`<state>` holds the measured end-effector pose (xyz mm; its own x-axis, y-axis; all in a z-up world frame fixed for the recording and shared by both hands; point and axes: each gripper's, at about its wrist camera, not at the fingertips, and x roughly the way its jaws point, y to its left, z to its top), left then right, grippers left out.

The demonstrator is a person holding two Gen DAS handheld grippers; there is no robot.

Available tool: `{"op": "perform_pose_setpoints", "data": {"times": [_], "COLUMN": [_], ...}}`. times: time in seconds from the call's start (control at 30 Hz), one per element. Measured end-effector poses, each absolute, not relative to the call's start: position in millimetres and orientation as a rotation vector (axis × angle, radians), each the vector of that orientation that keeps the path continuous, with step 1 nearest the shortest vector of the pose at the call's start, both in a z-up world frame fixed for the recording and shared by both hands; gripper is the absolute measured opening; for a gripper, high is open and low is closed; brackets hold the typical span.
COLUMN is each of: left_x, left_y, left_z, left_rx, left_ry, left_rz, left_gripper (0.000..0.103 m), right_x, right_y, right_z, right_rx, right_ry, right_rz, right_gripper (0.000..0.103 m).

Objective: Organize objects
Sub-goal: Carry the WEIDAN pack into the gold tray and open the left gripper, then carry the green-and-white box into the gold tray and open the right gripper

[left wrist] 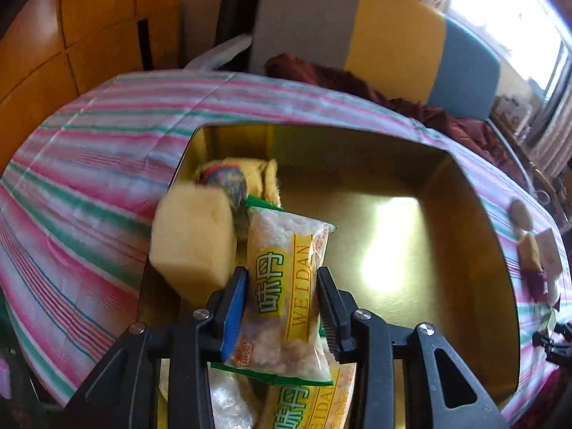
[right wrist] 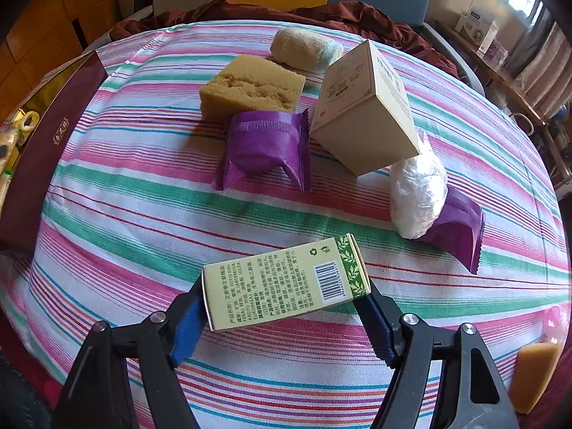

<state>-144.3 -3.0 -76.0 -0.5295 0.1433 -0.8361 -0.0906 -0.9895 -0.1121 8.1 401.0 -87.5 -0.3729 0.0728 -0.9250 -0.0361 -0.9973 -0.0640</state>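
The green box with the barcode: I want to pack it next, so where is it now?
In the right wrist view, the green box is low in the middle, held between the right tongs above the striped cloth, with a purple packet to its upper right.

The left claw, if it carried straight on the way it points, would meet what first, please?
Probably the gold floor of the box, with the snack packet it grips touching down first; depth is unclear.

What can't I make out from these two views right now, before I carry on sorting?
- Left wrist view: the second snack packet is cut off by the bottom edge, under the left claw and its held snack packet.
- Left wrist view: the dark object in the gold box is blurred, partly behind the yellow sponge.
- Right wrist view: the right claw's pads sit behind the green box.
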Motion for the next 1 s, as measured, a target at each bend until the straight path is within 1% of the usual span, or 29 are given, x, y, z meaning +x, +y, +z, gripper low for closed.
{"op": "perform_pose_setpoints", "data": {"times": [0.07,0.1,0.13,0.3,0.6,0.83,1.0], "left_x": [-140.4,-138.2,-136.0,-121.9,-72.5,-49.5,-41.0], "left_y": [-3.8,-3.3,-3.5,-6.4,-8.2,-9.2,-11.3], "left_z": [-71.8,-70.5,-69.8,-64.0,-35.1,-22.8,-19.9], "left_rx": [-1.408,-1.396,-1.391,-1.355,-1.192,-1.142,-1.122], "left_ry": [-0.076,-0.057,-0.048,-0.07,-0.057,-0.04,-0.056], "left_rz": [2.648,2.66,2.667,2.693,2.779,2.767,2.755], "left_gripper": [0.039,0.042,0.043,0.043,0.043,0.043,0.043], "right_x": [6.0,4.8,3.5,2.4,-3.7,-12.6,-4.6], "right_y": [401.0,401.1,401.2,403.4,401.7,398.6,393.2], "right_z": [-86.9,-86.6,-86.2,-85.7,-82.0,-76.5,-57.6], "right_rx": [-1.72,-1.72,-1.72,-1.716,-1.706,-1.7,-1.668], "right_ry": [-0.053,-0.053,-0.053,-0.059,-0.081,-0.085,-0.077], "right_rz": [2.551,2.552,2.552,2.551,2.545,2.53,2.58], "right_gripper": [0.076,0.076,0.076,0.076,0.076,0.076,0.076]}}
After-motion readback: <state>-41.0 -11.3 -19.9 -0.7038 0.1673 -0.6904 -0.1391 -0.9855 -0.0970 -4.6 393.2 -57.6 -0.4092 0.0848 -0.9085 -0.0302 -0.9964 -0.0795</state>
